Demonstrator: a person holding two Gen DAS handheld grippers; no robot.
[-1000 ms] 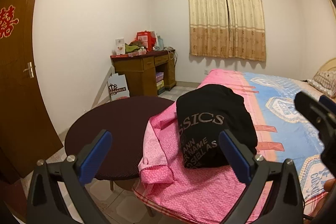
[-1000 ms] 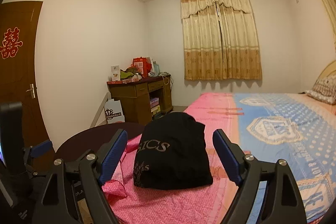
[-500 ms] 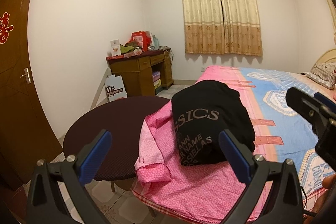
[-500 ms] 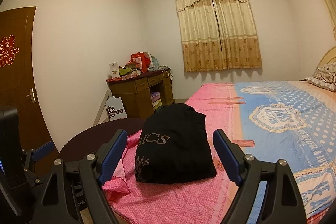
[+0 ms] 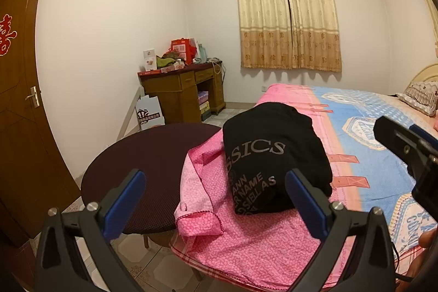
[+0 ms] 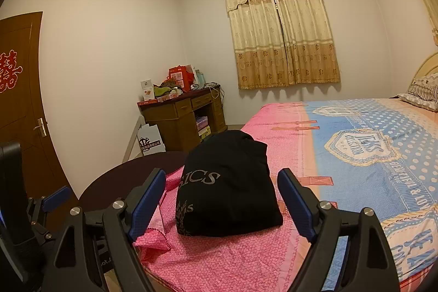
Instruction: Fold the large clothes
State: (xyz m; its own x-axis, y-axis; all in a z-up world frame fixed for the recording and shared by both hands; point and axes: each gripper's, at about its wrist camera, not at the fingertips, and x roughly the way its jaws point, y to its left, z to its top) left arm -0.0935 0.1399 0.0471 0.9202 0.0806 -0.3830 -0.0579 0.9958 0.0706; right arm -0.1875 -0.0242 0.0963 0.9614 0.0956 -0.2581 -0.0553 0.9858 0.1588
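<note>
A black garment [image 5: 273, 155] with grey lettering lies folded into a compact bundle on the pink corner of the bed; it also shows in the right wrist view [image 6: 227, 185]. A pink garment [image 5: 202, 182] lies flat under and to the left of it, draping over the bed corner. My left gripper [image 5: 216, 199] is open and empty, held in the air short of the bundle. My right gripper [image 6: 221, 201] is open and empty, also short of the bundle, to the right of the left one.
The bed [image 6: 369, 149] with a blue and pink sheet stretches to the right, a pillow [image 6: 421, 95] at its head. A dark round table [image 5: 142, 163] stands left of the bed corner. A cluttered wooden desk [image 5: 186, 89] stands by the far wall, a door [image 5: 16, 100] at left.
Both grippers have drifted slightly, so the view shifts a little; the black bundle and pink garment have not moved. Both grippers stay open.
</note>
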